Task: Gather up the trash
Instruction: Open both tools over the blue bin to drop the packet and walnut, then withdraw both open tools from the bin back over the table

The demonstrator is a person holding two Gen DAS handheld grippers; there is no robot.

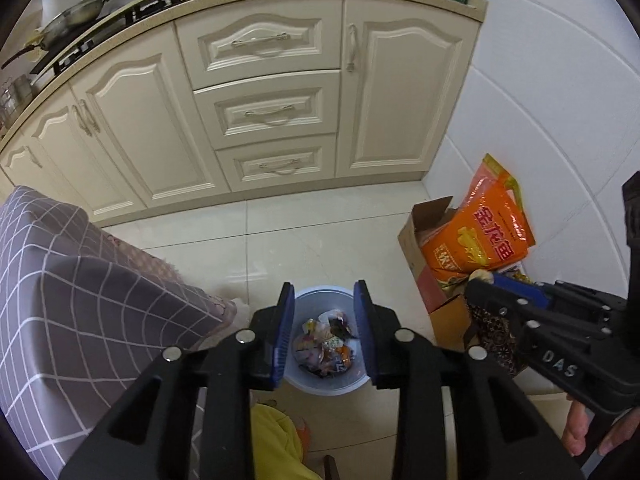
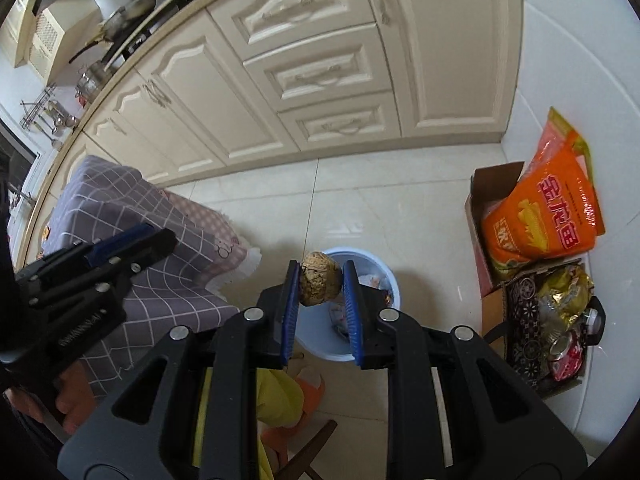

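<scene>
A crumpled brown paper ball (image 2: 320, 284) is clamped by the right gripper (image 2: 320, 280) over the pale blue plastic bin (image 2: 390, 280); the left gripper (image 1: 324, 308) is held wide open, empty.

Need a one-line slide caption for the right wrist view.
Right gripper holds a brown crumpled ball over the blue trash bin on the kitchen floor.

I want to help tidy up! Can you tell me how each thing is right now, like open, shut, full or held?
Left gripper: open, empty, above the bin.
Right gripper: shut on the ball.
Ball: held above the bin.
Bin: uncovered, wrappers inside.
Drawers: shut.
Cabinet doors: shut.
Box: flaps open, orange bag inside.
</scene>
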